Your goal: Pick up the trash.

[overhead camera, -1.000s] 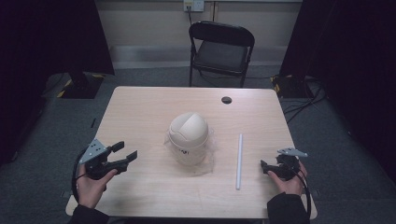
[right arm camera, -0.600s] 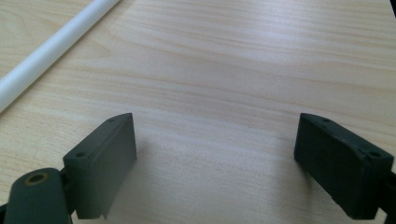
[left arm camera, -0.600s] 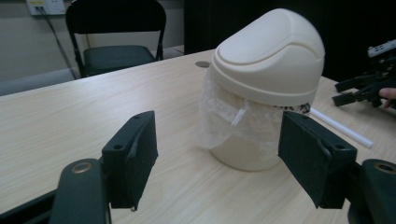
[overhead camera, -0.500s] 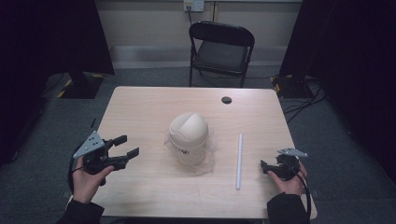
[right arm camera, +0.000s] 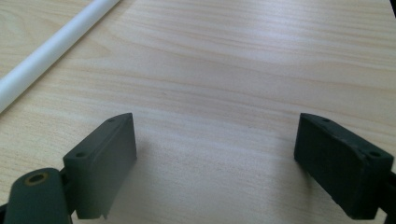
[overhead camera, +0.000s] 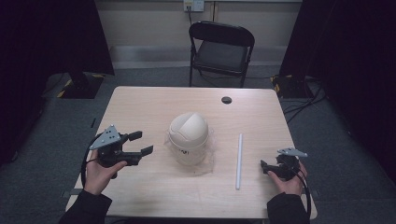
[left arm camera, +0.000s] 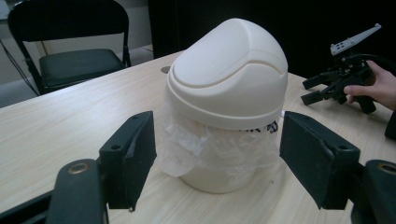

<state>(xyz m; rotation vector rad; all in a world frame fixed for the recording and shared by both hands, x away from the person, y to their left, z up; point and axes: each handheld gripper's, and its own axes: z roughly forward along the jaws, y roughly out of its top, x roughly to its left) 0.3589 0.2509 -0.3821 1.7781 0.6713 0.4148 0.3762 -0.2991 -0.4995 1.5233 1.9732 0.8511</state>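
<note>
The small cream bin (overhead camera: 188, 137) with its domed swing lid stood upright near the middle of the table (overhead camera: 140, 107), a clear plastic liner (left arm camera: 187, 144) bunched out under the lid's rim. My left gripper (overhead camera: 138, 143) hung to its left, aimed at it but apart from it; its jaws had just been opening and stood wide, with nothing between them. A white tube (overhead camera: 239, 160) lay right of the bin. Beyond it my right gripper (overhead camera: 264, 166) rested low at the table, jaws spread, holding nothing.
</note>
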